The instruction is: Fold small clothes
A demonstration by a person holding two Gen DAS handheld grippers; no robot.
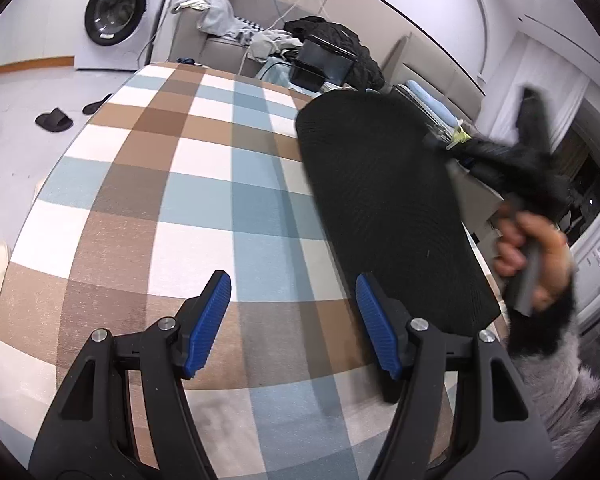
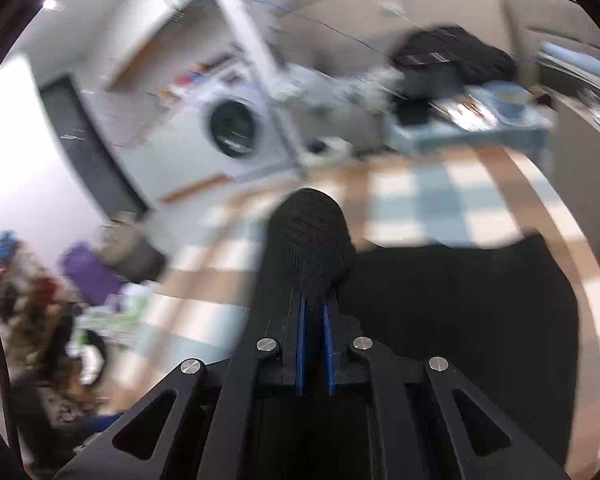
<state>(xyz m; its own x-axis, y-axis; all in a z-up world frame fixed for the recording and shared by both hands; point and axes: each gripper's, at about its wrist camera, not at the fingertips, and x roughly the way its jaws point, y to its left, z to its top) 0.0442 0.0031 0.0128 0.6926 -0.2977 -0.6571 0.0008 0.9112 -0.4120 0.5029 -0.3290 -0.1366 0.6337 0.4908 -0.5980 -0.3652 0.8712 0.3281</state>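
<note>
The jaws of the left gripper [image 1: 293, 322] stand apart with nothing between them, above the checked table [image 1: 148, 208]. The jaws of the right gripper [image 2: 313, 316] are pressed together on one black knitted garment [image 2: 452, 304], which lies on the table's right side with its pinched end lifted. One hand [image 1: 534, 256] shows, and two slippers [image 1: 70, 114] on the floor.

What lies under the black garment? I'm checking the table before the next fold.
Under the black garment only the checked tablecloth shows, running out from its edges. Whatever sits beneath its middle is covered. The right tool is shut on one end of it.
</note>
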